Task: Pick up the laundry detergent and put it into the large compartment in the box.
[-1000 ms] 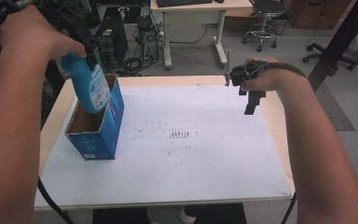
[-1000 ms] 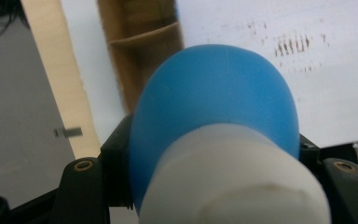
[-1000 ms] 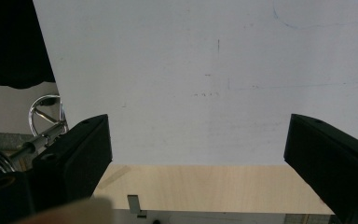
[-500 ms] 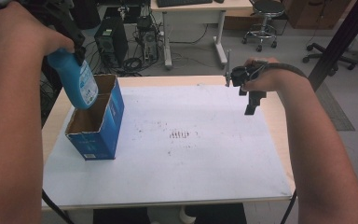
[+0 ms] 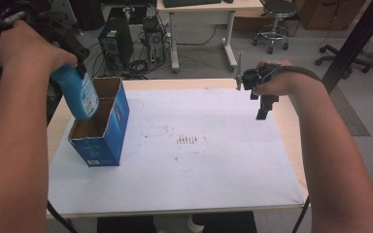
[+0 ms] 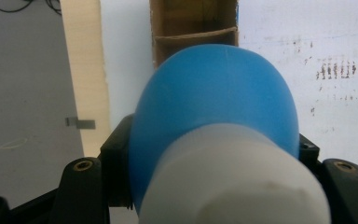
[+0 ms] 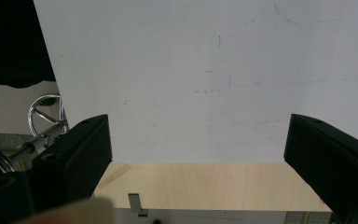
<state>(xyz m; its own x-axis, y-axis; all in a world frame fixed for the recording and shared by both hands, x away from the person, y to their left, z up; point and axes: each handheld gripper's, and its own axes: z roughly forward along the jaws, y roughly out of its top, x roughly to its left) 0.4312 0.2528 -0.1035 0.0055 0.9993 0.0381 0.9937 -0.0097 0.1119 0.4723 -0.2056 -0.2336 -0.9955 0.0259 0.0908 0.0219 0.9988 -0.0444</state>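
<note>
left hand-held gripper (image 5: 80, 68) clamped on blue bottle (image 5: 80, 94), hanging just above open cardboard box (image 5: 99, 128) on bench (image 5: 199, 184); looks not boxed yet. right hand-held gripper (image 5: 261, 97) jaws wide apart, empty, well right of box

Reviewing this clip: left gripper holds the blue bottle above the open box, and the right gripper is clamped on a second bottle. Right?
Not quite. The right gripper is open and holds nothing, as the right gripper view shows. The rest stands: the left gripper holds the blue bottle above the open box.
</note>
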